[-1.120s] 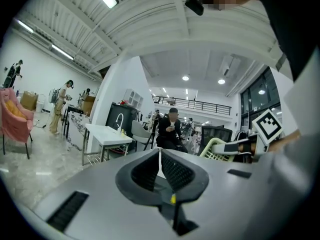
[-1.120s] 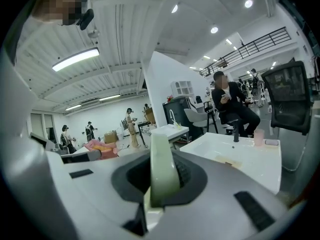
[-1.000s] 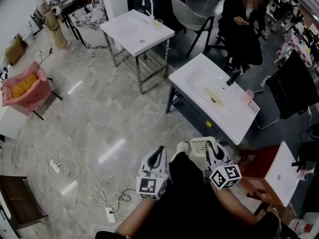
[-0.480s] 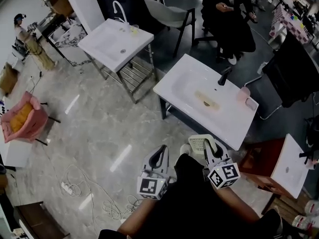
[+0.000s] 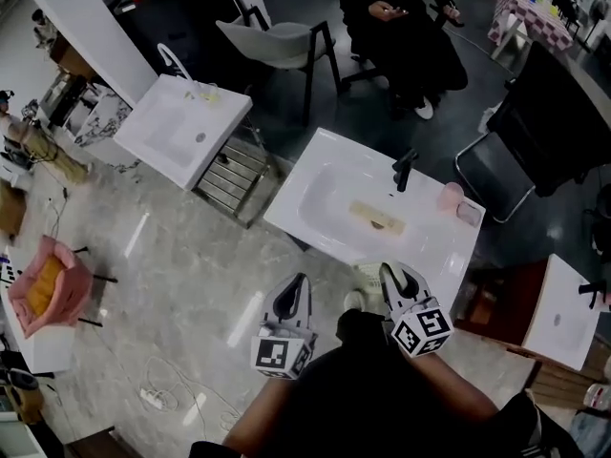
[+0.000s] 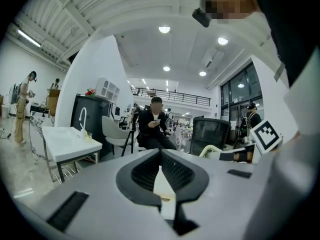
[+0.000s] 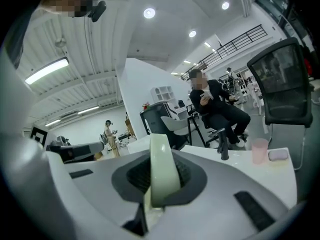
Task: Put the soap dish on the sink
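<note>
The pale green soap dish (image 5: 370, 277) hangs edge-on between the jaws of my right gripper (image 5: 389, 273), which is shut on it, just short of the near edge of the white sink (image 5: 325, 175). In the right gripper view the soap dish rim (image 7: 162, 174) stands upright in the right gripper (image 7: 161, 156), with the sink top (image 7: 235, 160) beyond. On the sink are a black faucet (image 5: 405, 170) and a pink cup (image 5: 449, 196). My left gripper (image 5: 298, 286) is to the left, shut and empty; in its own view the left gripper (image 6: 160, 154) shows jaws meeting.
A second white sink (image 5: 181, 127) on a metal frame stands at the back left. A grey chair (image 5: 277, 41) and a seated person (image 5: 401, 27) are behind the sink, a black office chair (image 5: 535, 132) to its right. Cables (image 5: 172, 389) lie on the floor.
Both grippers have travelled forward with the person toward the sink. The sink is now right in front of them. The soap dish stays in the right gripper.
</note>
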Motion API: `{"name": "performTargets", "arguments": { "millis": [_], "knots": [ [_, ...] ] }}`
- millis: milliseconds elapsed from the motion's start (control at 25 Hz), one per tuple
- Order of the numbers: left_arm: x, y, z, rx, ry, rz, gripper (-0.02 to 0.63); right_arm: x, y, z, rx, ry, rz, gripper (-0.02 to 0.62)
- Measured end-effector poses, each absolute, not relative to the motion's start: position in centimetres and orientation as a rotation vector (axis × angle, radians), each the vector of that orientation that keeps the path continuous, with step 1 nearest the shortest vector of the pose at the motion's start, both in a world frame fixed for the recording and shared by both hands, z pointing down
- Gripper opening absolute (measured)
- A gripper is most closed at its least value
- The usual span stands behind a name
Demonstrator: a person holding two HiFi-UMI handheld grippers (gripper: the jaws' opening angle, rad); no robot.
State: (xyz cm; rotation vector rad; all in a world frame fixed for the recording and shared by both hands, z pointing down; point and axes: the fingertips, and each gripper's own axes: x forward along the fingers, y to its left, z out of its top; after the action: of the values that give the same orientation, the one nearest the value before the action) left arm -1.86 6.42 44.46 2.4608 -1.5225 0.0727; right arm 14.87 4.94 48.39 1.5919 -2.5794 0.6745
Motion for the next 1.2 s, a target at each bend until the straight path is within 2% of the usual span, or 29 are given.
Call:
{"name": "performTargets", "arguments": {
  "millis": [640,1200],
  "knots": [
    [0.8,-2.6,47.2,2.457,-1.502,0.133,0.017,17.3,-6.9,51.6,1.617,-2.549,0.775,0.025],
    [-3.3,-8.9,50.8,2.423,-1.364,0.119,0.017,10.4,-18.2,54.3,1.666,-2.491,0.917,0.025]
  ]
}}
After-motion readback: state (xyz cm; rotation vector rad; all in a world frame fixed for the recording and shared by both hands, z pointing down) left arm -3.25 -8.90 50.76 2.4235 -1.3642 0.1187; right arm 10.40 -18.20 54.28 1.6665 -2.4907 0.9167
